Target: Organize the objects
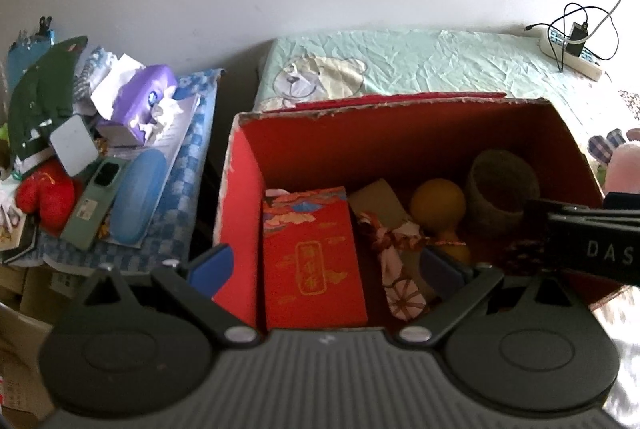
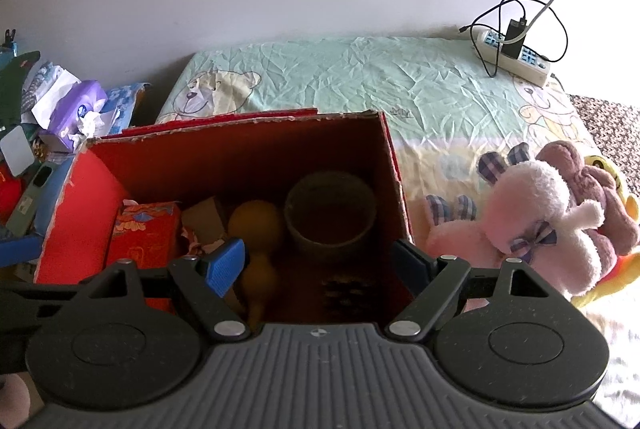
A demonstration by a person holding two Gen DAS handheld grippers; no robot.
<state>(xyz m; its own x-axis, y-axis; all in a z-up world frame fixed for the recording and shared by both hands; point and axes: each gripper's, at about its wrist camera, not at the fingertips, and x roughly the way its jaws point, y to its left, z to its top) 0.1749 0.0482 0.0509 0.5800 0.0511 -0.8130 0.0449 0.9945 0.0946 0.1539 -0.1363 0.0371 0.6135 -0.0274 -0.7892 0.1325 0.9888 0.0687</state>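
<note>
Objects to be organized sit in two groups: some already lie in the red box [image 1: 244, 189], and a pile of soft toys [image 2: 532, 213] rests on the bed [image 2: 360, 77] just to the right of the right hand-held gripper [image 2: 320, 261]. Inside the box, ahead of the left hand-held gripper [image 1: 324, 265], are a red packet [image 1: 312, 253] on the left, a patterned cloth bundle [image 1: 396, 269] beside it, a yellow gourd [image 1: 438, 205] and a round woven pot [image 1: 502, 185] toward the far right corner.

Both hand-held grippers hover over the near edge of the box with fingers spread wide and nothing between them. The left one's outer finger [image 1: 212, 269] hangs outside the box's left wall, and the right one's outer finger [image 2: 408, 265] sits close to the right wall.

The step in hand looks like reaching for the next item. For the right hand-held gripper, the pink plush rabbit [image 2: 532, 213] seems the likely pick: swing right clear of the box wall, come down over the body, not a thin ear, and close gently, since plush compresses and can slip. Lift it high enough to clear the torn rim, then set it in the free space near the front. To the left, a cluttered side stand [image 1: 188, 197] holds a tissue pack [image 1: 136, 101], a phone [image 1: 92, 201] and a blue case [image 1: 136, 197].
</note>
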